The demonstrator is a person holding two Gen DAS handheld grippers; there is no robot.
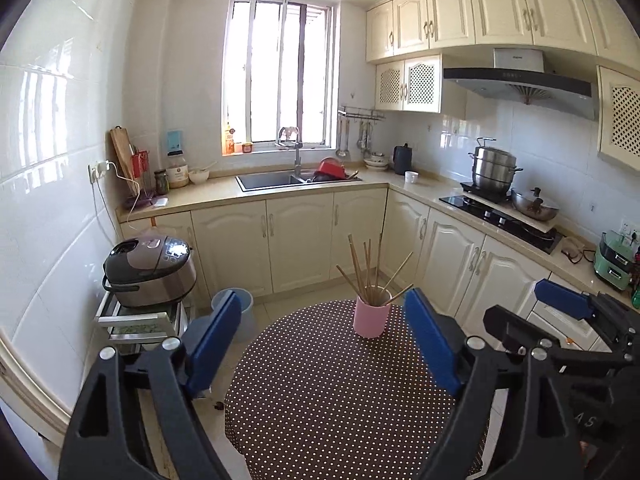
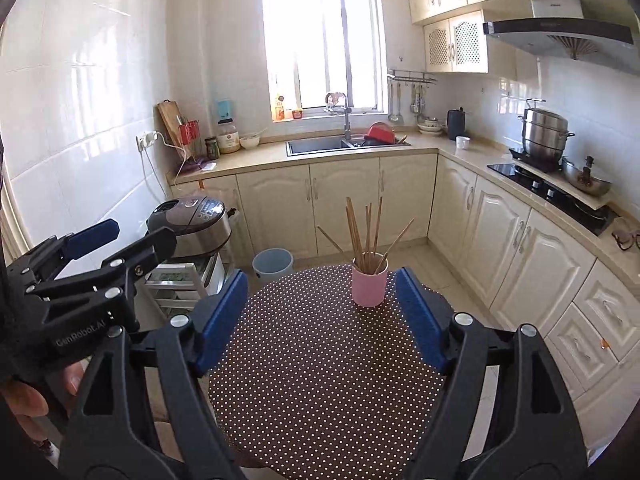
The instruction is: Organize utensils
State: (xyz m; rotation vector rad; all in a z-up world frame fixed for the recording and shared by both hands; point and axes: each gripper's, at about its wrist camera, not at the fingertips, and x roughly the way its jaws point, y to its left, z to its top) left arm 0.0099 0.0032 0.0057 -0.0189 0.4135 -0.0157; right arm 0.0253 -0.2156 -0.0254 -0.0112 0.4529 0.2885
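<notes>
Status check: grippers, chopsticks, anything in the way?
Left gripper open, empty. Right gripper open, empty. Chopsticks standing in pink cup on dotted table. Nothing in the way.

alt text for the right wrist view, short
A pink cup of wooden chopsticks stands on a polka-dot table, beyond the open, empty right gripper. The left gripper is at left, kitchen counters behind.

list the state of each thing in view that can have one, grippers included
left gripper: open, nothing between its blue pads
right gripper: open, nothing between its blue pads
pink cylindrical cup: upright on the table, near its far edge
brown wooden chopsticks: standing in the cup, fanned out
round table with dotted brown cloth: bare apart from the cup
cream base cabinet doors: shut
steel stacked steamer pot: lid on
</notes>
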